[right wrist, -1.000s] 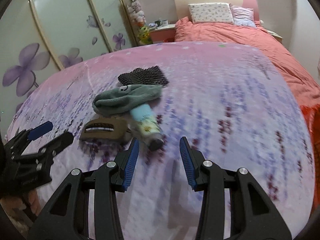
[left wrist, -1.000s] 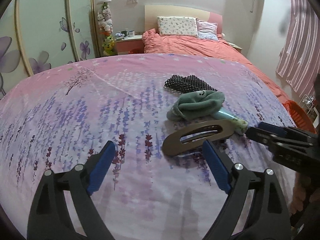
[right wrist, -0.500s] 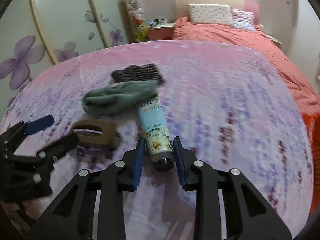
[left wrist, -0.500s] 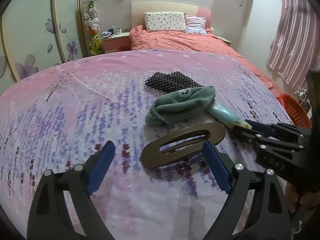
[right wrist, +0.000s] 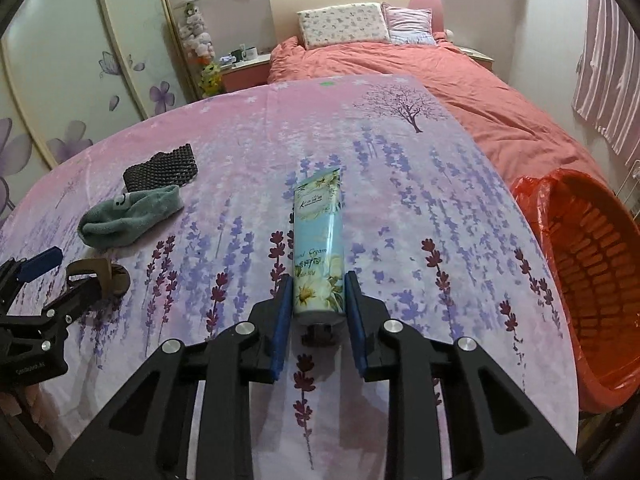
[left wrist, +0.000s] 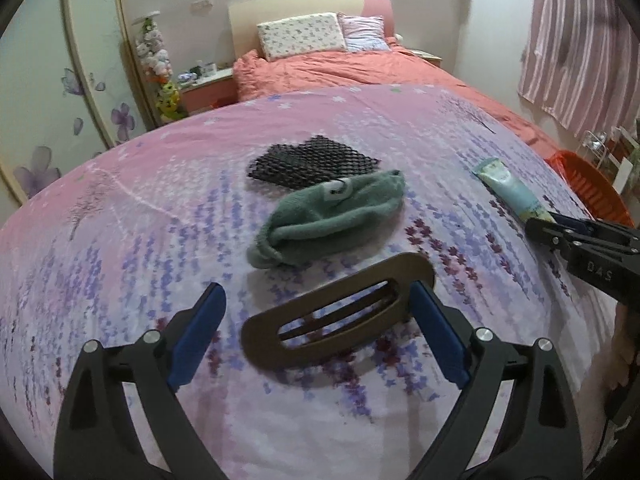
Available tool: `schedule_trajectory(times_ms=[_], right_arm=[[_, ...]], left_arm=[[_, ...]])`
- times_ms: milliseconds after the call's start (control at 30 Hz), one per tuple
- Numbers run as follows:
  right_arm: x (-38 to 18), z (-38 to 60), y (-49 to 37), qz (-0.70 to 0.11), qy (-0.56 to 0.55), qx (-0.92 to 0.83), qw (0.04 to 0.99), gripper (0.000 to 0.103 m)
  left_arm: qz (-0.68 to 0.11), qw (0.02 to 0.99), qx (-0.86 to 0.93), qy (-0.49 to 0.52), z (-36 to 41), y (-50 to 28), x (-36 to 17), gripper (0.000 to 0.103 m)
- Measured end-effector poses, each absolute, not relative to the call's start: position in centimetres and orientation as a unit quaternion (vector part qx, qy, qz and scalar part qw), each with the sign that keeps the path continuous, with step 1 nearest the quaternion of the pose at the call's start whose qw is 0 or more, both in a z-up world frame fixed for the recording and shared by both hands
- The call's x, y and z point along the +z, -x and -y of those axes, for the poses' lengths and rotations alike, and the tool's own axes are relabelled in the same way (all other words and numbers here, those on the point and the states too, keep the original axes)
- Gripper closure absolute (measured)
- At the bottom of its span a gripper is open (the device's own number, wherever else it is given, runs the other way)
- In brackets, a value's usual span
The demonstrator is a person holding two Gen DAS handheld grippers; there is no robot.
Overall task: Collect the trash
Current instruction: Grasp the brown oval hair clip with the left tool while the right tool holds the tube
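Right gripper (right wrist: 316,300) is clamped on the cap end of the pale blue floral hand-cream tube (right wrist: 319,248), which points out over the lavender-print pink bedspread (right wrist: 420,200). The grip sits low on the tube, so the long end could droop or slip free before reaching the orange plastic basket with red liner (right wrist: 592,280). Left gripper (left wrist: 316,328) has jaws wide around the brown oval hair clip (left wrist: 340,312), touching probably only one pad. The basket's bottom is hidden.

A home bedroom is shown: a bed (right wrist: 420,68) made up with a coral duvet and two pillows (right wrist: 340,24), a nightstand (right wrist: 244,66) beside it, sliding wardrobe doors (right wrist: 80,92) printed with purple flowers, and striped pink curtains (left wrist: 580,40).
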State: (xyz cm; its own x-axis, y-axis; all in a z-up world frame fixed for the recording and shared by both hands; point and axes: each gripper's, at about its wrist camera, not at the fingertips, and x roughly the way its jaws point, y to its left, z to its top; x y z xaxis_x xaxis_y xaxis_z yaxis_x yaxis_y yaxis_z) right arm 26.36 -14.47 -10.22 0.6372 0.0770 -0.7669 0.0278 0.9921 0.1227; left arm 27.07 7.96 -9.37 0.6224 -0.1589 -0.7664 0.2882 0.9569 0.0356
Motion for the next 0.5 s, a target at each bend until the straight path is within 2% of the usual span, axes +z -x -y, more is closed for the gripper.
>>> schedule_trajectory(times_ms=[300, 500], right_arm=[[-10.4, 14.5, -26.3, -0.426, -0.067, 0.017, 0.902, 0.076], [-10.3, 14.4, -26.4, -0.425, -0.068, 0.017, 0.902, 0.076]], left_arm=[[-0.433, 0.881, -0.166, -0.092, -6.3, -27.0, -10.4, 0.013], [-0.446, 0.876, -0.153, -0.101, -6.0, -26.7, -10.5, 0.04]])
